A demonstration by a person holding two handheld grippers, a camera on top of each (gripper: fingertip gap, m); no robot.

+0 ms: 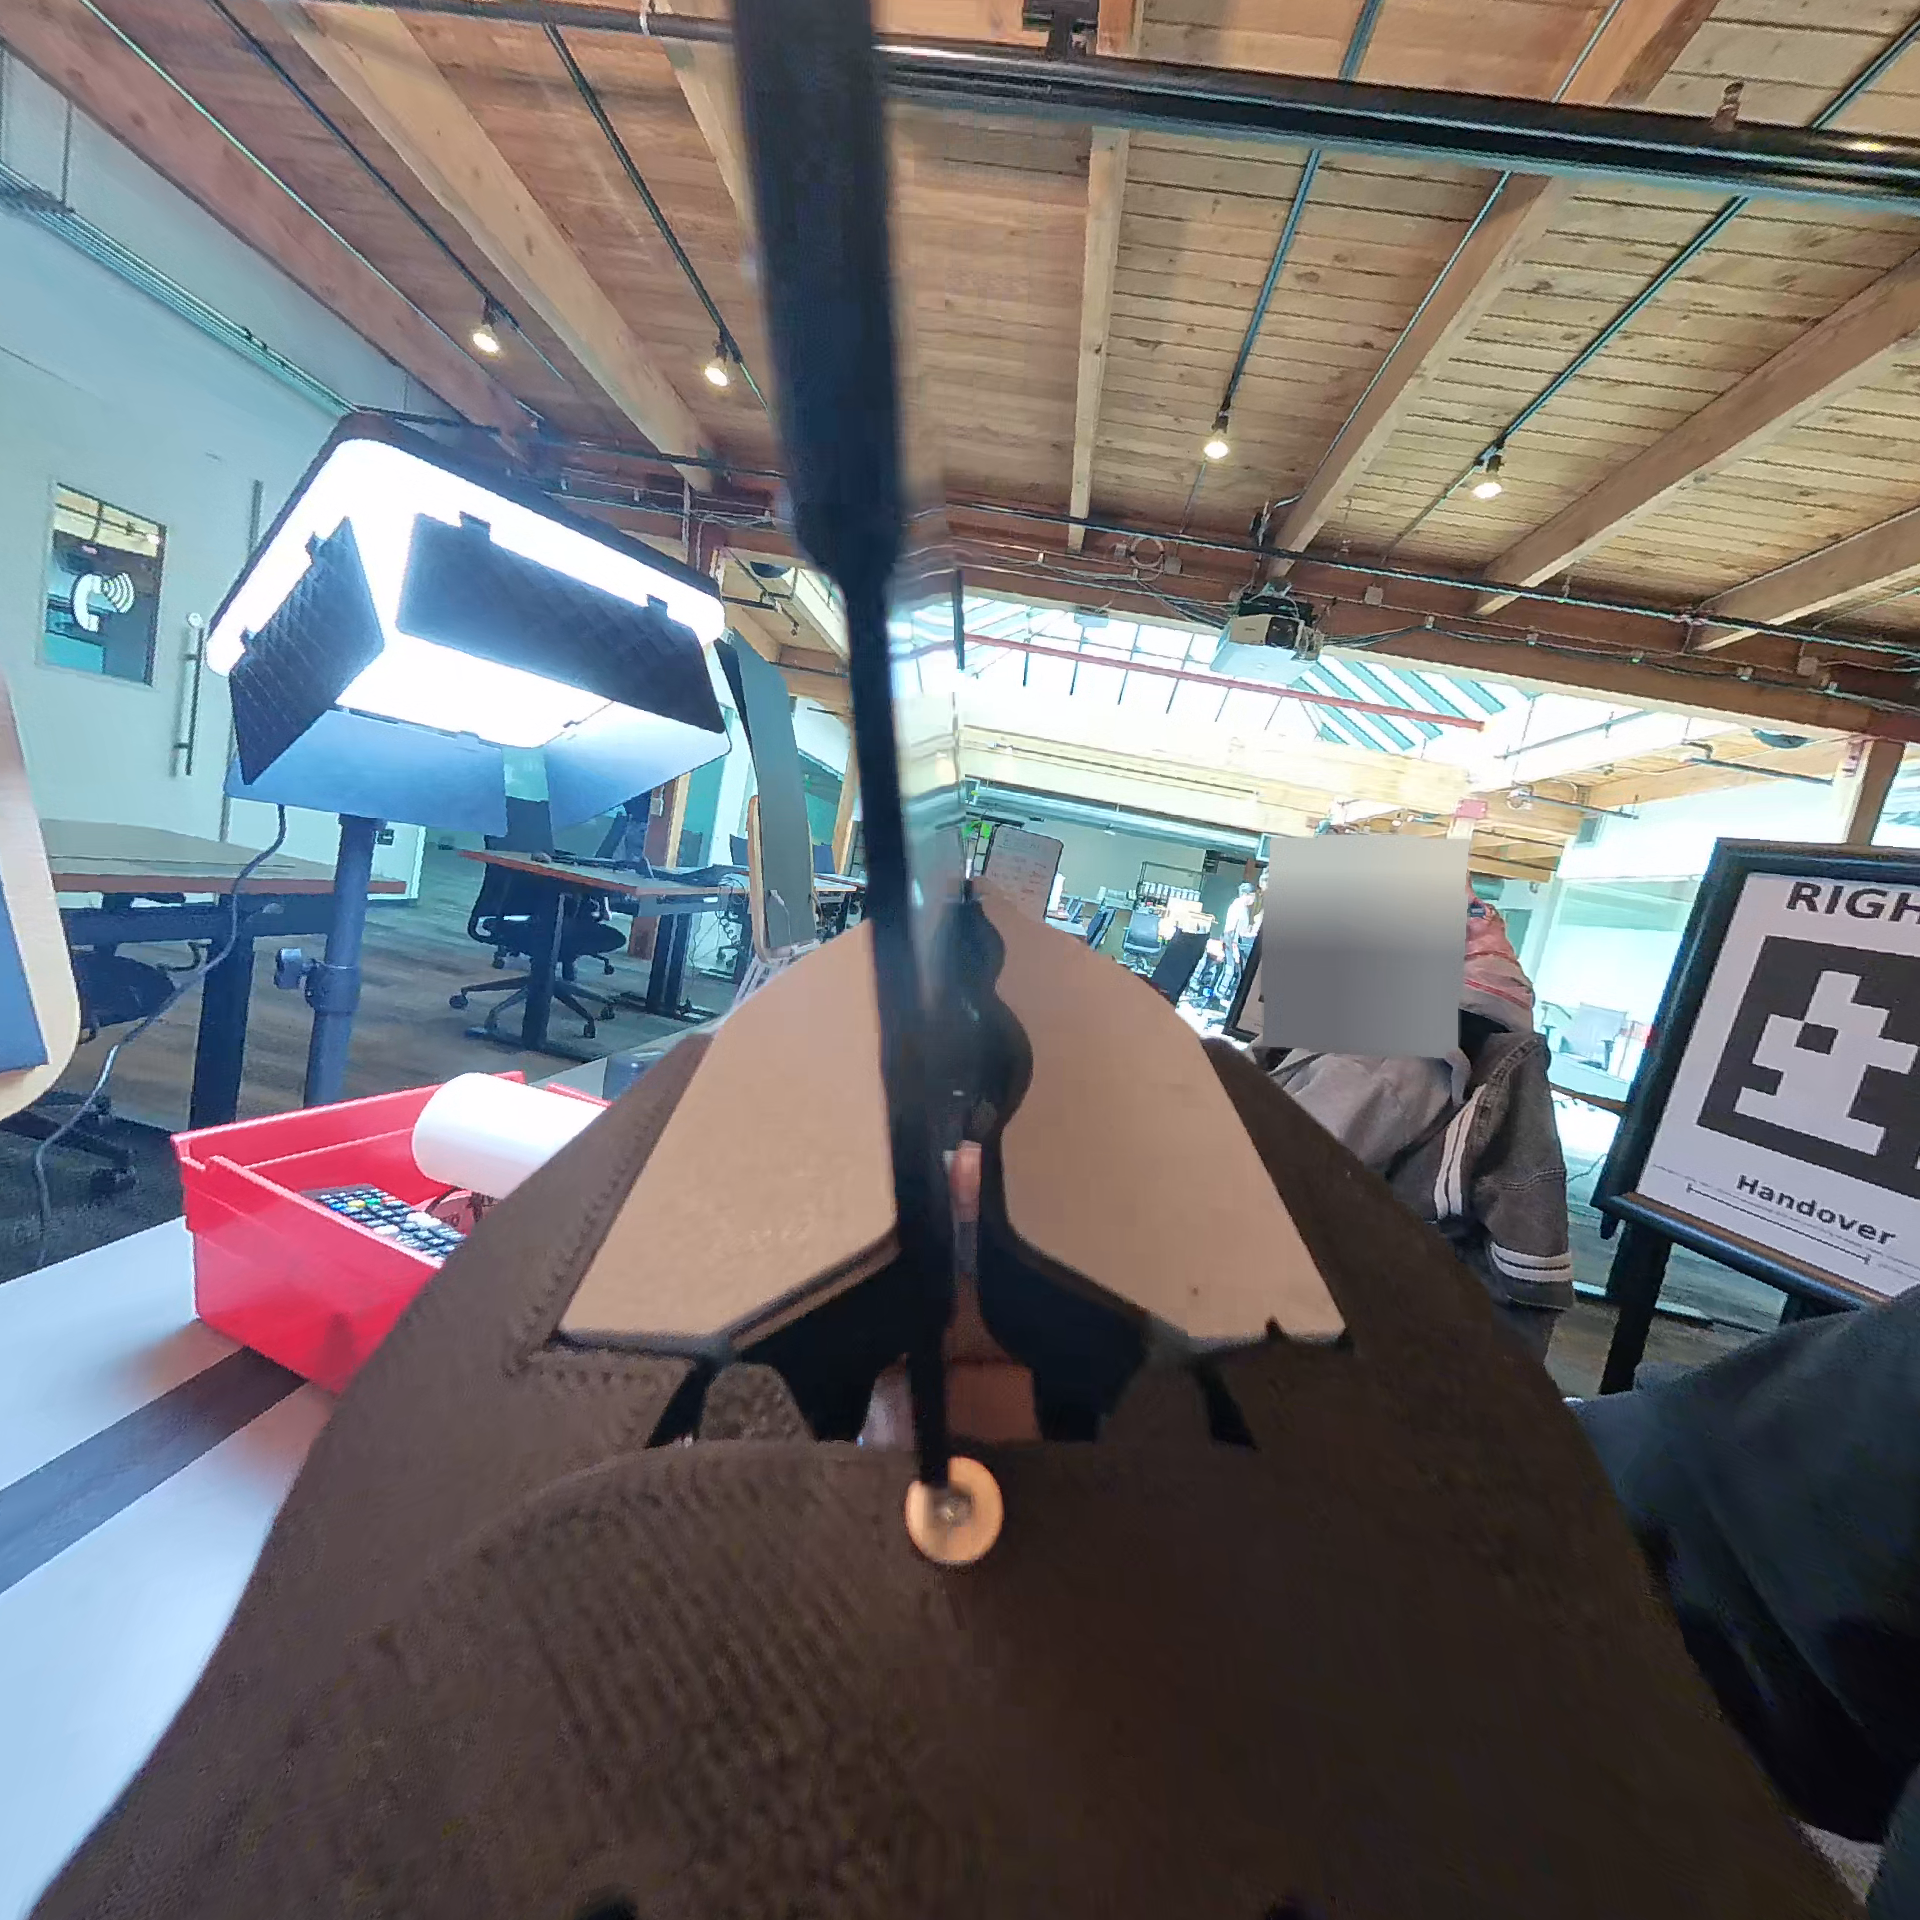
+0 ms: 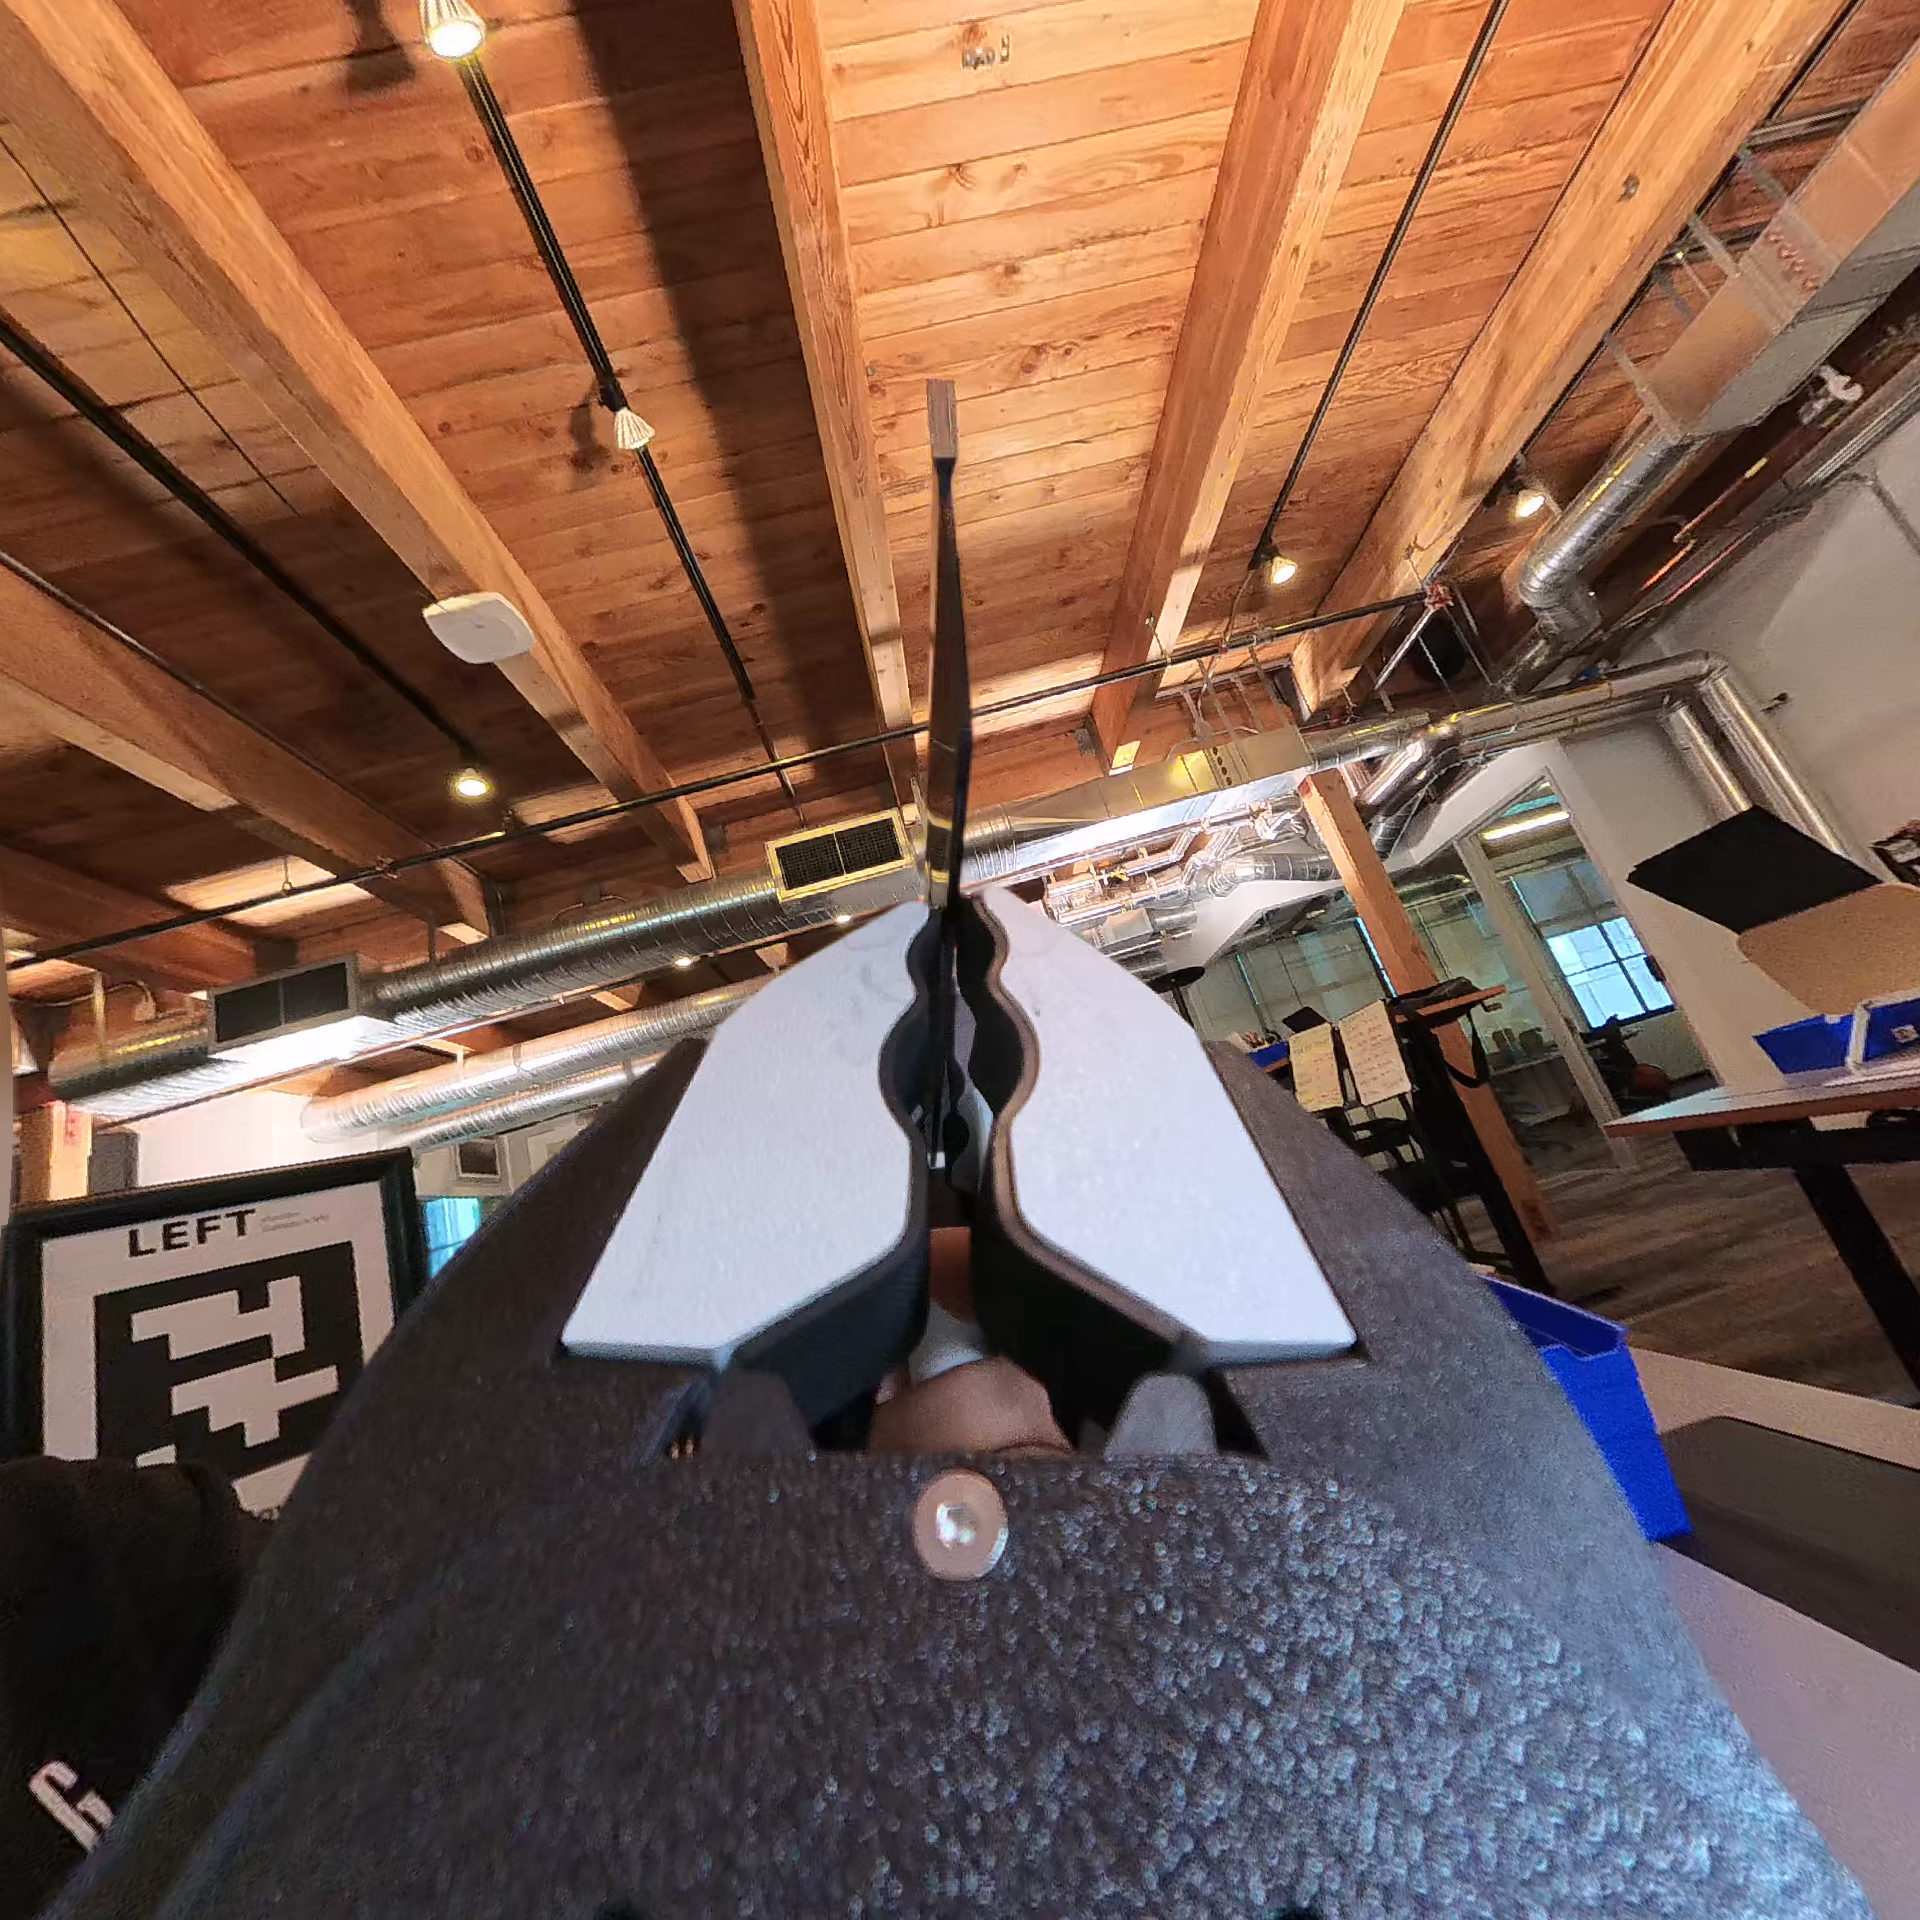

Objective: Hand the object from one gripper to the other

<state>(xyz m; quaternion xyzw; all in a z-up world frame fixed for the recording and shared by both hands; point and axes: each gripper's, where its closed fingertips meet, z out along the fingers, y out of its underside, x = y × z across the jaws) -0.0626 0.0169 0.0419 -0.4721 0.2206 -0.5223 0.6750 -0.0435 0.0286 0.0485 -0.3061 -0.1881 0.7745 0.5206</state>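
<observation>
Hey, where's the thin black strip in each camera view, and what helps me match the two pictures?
Left wrist view: the black strip runs up the middle from the left claw, past the top edge.
Right wrist view: the black strip stands centre, pinched in the right claw, metal tip upward.
Shared landmark: the wooden ceiling.

It was an open-plan office in a loft-like building. A timber ceiling [image 2: 727, 312] with beams carried track lights [image 1: 717, 366] and bare metal ducts [image 2: 582, 935]. Rows of desks [image 1: 623, 878] with swivel chairs [image 1: 540, 935] filled the floor, and glass partitions [image 2: 1538, 935] closed off rooms. A studio light [image 1: 468, 623] on a stand and framed marker boards [image 2: 208, 1330] showed a recording setup.
</observation>
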